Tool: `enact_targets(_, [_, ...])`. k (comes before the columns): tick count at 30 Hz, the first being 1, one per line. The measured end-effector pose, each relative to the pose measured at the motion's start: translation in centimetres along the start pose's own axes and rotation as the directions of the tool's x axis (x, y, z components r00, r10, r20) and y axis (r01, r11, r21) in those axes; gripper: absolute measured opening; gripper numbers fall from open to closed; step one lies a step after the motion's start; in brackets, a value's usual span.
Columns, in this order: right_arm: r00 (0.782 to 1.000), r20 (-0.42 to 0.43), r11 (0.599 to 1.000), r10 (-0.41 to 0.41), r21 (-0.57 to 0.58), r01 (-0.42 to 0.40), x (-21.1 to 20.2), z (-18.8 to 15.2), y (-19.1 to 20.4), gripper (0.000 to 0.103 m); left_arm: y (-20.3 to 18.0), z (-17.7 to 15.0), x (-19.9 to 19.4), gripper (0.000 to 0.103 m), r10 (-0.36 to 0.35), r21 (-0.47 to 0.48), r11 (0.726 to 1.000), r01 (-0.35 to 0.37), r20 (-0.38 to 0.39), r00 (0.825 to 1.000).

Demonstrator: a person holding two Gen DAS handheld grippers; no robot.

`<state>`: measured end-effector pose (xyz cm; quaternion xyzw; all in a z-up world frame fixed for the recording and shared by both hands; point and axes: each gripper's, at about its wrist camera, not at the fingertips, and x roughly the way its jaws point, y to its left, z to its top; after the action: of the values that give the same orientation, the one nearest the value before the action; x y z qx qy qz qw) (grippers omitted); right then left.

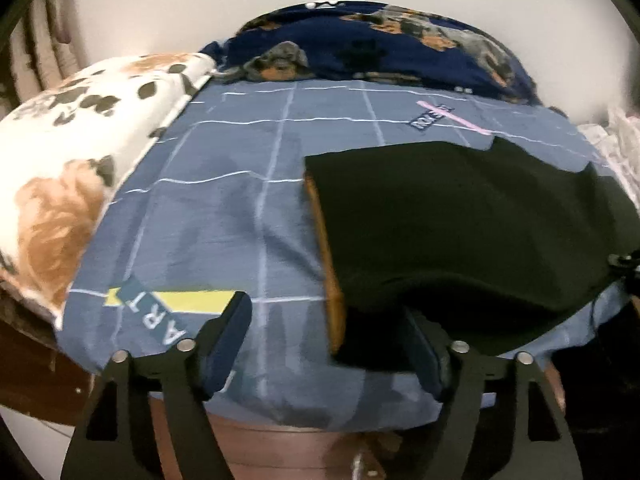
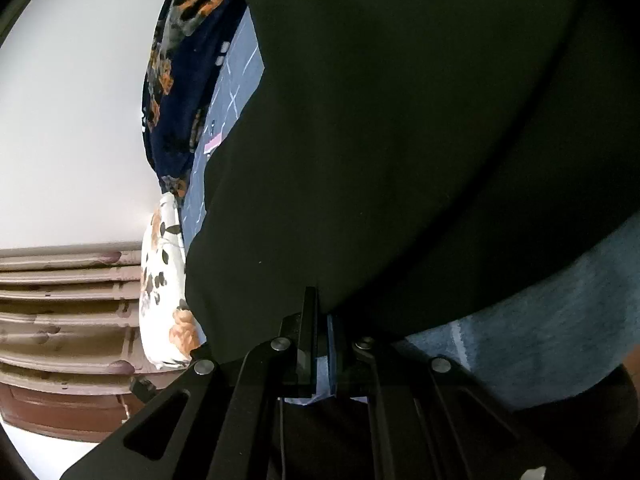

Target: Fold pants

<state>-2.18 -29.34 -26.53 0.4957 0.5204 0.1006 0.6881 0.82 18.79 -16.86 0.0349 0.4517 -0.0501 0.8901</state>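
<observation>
The black pants lie folded on the blue bedsheet, right of centre in the left wrist view, with an orange-brown inner edge along their left side. My left gripper is open, its right finger under the pants' near hem and its left finger on bare sheet. In the right wrist view the pants fill most of the frame. My right gripper is shut on the pants' near edge.
A white floral pillow lies at the left of the bed. A navy floral blanket is bunched at the far end against a white wall. A brown wooden bed frame shows in the right wrist view.
</observation>
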Motion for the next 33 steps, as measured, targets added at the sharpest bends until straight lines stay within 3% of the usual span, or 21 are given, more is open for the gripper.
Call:
enact_targets(2, [1.0,-0.005,1.0,0.004,-0.003,-0.004,0.1,-0.1,0.0,0.005,0.4,-0.3,-0.1,0.085,0.044,0.007,0.999,-0.044,-0.008,0.999])
enact_targets(4, [1.0,-0.008,1.0,0.006,-0.004,-0.006,0.1,-0.1,0.0,0.005,0.8,-0.4,-0.3,0.087,0.134,0.011,0.991,-0.134,-0.005,0.991])
enact_targets(6, [1.0,-0.01,1.0,0.015,0.002,-0.015,0.2,-0.1,-0.1,0.005,1.8,-0.2,-0.7,0.087,0.232,0.0,0.973,-0.232,0.0,0.973])
enact_targets(8, [1.0,-0.01,1.0,0.019,0.003,-0.019,0.3,-0.1,-0.2,0.005,3.5,0.1,-0.9,0.087,0.342,-0.032,0.939,-0.342,-0.018,0.94])
enact_targets(9, [1.0,-0.009,1.0,0.02,-0.001,-0.02,0.2,-0.1,-0.2,0.005,4.2,0.2,-1.1,0.087,0.352,-0.061,0.934,-0.353,-0.026,0.936])
enact_targets(10, [1.0,-0.01,1.0,0.021,-0.003,-0.021,0.2,-0.1,-0.2,0.005,5.0,0.4,-1.7,0.087,0.323,-0.112,0.94,-0.324,-0.022,0.946])
enact_targets(11, [1.0,-0.009,1.0,0.023,-0.003,-0.023,0.3,-0.1,-0.2,0.005,5.7,0.7,-2.8,0.087,0.245,-0.175,0.955,-0.24,0.008,0.969])
enact_targets(12, [1.0,-0.009,1.0,0.027,-0.002,-0.027,0.3,-0.1,-0.3,0.005,5.7,1.1,-3.6,0.087,0.189,-0.205,0.963,-0.178,0.039,0.981])
enact_targets(14, [1.0,-0.007,1.0,0.029,-0.003,-0.029,0.2,-0.1,-0.3,0.005,3.9,2.1,-5.0,0.087,0.075,-0.191,0.98,-0.053,0.11,0.991])
enact_targets(17, [1.0,-0.003,1.0,0.028,-0.014,-0.028,0.3,-0.2,-0.2,0.005,-1.1,3.5,-5.6,0.087,-0.133,-0.071,0.986,0.148,0.184,0.974])
enact_targets(18, [1.0,-0.002,0.999,0.028,-0.016,-0.028,0.3,-0.2,-0.2,0.005,-3.2,3.9,-5.0,0.087,-0.217,-0.029,0.974,0.224,0.169,0.962])
enact_targets(20, [1.0,0.0,0.999,0.028,-0.024,-0.028,0.2,-0.3,-0.2,0.005,-6.2,4.2,-3.1,0.087,-0.299,0.021,0.954,0.299,0.102,0.949])
enact_targets(23, [0.999,0.004,0.998,0.034,-0.044,-0.034,0.1,-0.4,-0.3,0.005,-10.0,3.3,0.8,0.077,-0.346,0.059,0.935,0.349,-0.055,0.937])
enact_targets(26, [0.999,0.0,0.997,0.054,-0.056,-0.053,-0.2,-0.3,-0.4,0.007,-10.2,2.0,3.5,0.074,-0.361,0.01,0.93,0.367,-0.158,0.919])
enact_targets(29, [0.997,0.014,0.995,0.082,-0.05,-0.081,-1.4,0.7,-0.8,0.009,-9.7,1.3,3.6,0.074,-0.34,0.009,0.938,0.346,-0.159,0.927])
enact_targets(33, [0.988,0.109,0.994,0.112,-0.021,-0.111,-4.9,4.0,-2.3,0.015,-9.9,0.4,3.7,0.074,-0.311,0.044,0.946,0.322,-0.167,0.936])
